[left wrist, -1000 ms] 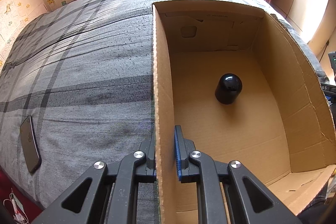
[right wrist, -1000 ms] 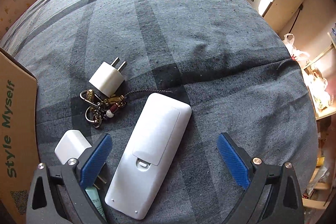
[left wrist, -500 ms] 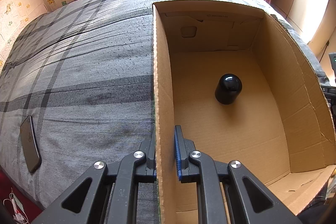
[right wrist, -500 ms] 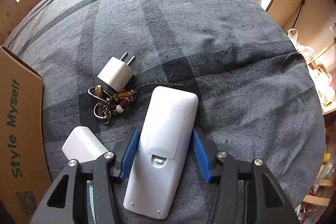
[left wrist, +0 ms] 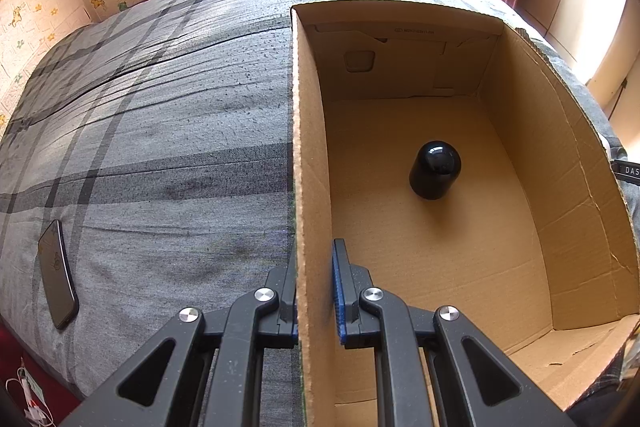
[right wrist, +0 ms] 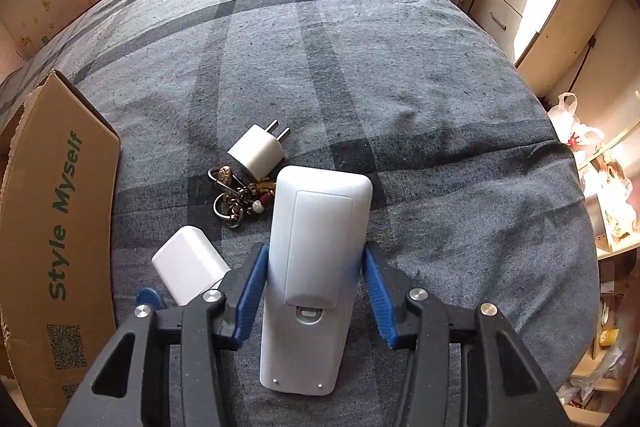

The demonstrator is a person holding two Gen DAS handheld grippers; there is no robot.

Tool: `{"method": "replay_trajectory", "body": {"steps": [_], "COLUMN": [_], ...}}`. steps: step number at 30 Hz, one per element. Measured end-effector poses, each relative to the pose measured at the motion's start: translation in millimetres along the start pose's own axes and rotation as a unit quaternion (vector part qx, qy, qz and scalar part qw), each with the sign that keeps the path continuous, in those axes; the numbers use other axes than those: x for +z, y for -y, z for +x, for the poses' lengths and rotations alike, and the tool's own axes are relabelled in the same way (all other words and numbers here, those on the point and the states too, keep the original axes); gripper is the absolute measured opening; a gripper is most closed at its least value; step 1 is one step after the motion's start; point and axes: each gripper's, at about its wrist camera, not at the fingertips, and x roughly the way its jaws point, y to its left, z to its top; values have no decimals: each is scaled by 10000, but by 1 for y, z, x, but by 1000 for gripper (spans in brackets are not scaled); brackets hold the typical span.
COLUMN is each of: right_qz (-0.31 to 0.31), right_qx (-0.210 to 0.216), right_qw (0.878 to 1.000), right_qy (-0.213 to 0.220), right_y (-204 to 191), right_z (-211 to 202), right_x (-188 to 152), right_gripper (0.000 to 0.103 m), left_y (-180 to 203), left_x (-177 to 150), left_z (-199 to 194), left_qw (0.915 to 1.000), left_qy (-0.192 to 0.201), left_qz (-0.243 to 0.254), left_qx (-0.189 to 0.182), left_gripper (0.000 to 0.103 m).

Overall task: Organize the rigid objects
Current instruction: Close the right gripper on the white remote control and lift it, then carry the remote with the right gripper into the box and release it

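My left gripper [left wrist: 314, 267] is shut on the left wall of an open cardboard box [left wrist: 308, 155] standing on the bed. A black domed cylinder [left wrist: 435, 169] stands upright on the box floor. My right gripper [right wrist: 316, 263] is shut on a white remote control [right wrist: 316, 247], back side up, lifted off the grey plaid bedspread. Behind it lie a white plug adapter [right wrist: 259, 149], a bunch of keys [right wrist: 238, 197] and a second white charger block [right wrist: 190, 265]. The box's outer wall [right wrist: 52, 227] stands at the left of the right wrist view.
A dark phone [left wrist: 57, 273] lies on the bedspread left of the box, near the bed's edge. A small blue object [right wrist: 148, 297] shows partly behind my right gripper's left finger. Cupboards and bags stand beyond the bed's right side.
My right gripper closed from wide open onto the white remote and lifted it, tilting its far end up. The left gripper and the box have not moved.
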Motion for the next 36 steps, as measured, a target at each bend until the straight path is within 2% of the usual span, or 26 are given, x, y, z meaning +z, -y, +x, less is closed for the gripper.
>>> {"method": "replay_trajectory", "body": {"steps": [6, 20, 30, 36], "right_qz": [-169, -754, -1358, -1806], "right_qx": [64, 337, 873, 1201], "right_qw": [9997, 9938, 9804, 9687], "right_qy": [163, 747, 1127, 1205], "right_y": [-9, -49, -101, -141], "right_z": [-17, -91, -148, -165], "right_x": [9, 31, 42, 38], "right_gripper": [51, 49, 49, 49], "left_y": [0, 2, 1, 1], "left_x": [0, 1, 1, 1], "left_z": [0, -1, -1, -1], "left_qw": [10000, 10000, 10000, 10000], "left_qy": [1, 4, 1, 3], "left_qz": [-1, 8, 14, 16], "left_qx": [-2, -1, 3, 2], "left_gripper": [13, 13, 13, 13]}}
